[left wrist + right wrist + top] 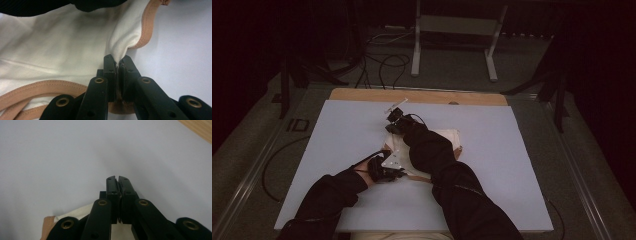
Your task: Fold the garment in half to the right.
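A white garment (447, 140) with tan trim lies bunched in the middle of the pale lavender board (512, 165). My left gripper (401, 173) is at the garment's near left side. In the left gripper view the left gripper (117, 61) is shut on a pinched fold of the white garment (50, 50) beside its tan hem (145, 27). My right gripper (393, 120) reaches past the garment's far left corner. In the right gripper view the right gripper (117, 178) has its jaws together over bare board, with a corner of the garment (75, 213) low behind the tips.
A wooden strip (417, 95) runs along the board's far edge. Beyond it are cables (382, 65) on the floor and a white metal stand (454, 30). A dark sleeve (432, 155) lies across the garment. Bare board spreads left and right.
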Motion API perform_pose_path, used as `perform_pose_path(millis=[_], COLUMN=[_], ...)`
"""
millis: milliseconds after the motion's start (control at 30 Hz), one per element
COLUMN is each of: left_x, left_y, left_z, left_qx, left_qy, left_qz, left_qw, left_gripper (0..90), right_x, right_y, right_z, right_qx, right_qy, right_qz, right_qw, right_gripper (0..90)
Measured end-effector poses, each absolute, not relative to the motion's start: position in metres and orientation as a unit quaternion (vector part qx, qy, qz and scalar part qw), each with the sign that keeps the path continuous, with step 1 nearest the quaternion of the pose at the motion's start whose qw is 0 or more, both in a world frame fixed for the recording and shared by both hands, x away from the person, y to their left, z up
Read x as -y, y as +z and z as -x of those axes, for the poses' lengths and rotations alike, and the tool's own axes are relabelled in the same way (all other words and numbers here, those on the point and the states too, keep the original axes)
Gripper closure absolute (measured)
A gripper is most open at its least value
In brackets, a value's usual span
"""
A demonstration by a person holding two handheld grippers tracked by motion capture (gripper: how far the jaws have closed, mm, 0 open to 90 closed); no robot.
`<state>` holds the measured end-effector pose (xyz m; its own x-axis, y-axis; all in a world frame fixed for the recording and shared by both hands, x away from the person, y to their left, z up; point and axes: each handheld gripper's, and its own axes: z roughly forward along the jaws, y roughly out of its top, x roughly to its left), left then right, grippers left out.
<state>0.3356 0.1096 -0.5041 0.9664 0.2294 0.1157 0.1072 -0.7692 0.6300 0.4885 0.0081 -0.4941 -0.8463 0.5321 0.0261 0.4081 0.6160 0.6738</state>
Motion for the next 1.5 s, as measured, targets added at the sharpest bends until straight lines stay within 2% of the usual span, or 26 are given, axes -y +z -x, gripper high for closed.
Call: perform_pose_path(millis=[1000, 1500], left_x=[-0.099, -0.086], left_y=[-0.482, -0.471], left_z=[-0.337, -0.339], left_qx=[-0.061, -0.038], left_qy=[0.099, 0.101], left_qz=[-0.944, -0.947], left_qw=[0.310, 0.303], left_gripper=[85.8, 85.7], right_x=[0.018, 0.046], right_y=[-0.459, -0.443], right_z=[-0.480, -0.478], right_qx=[-0.886, -0.878], right_qy=[0.375, 0.387], right_qz=[-0.256, -0.263], right_qw=[0.092, 0.104], right_gripper=[88.6, 88.6])
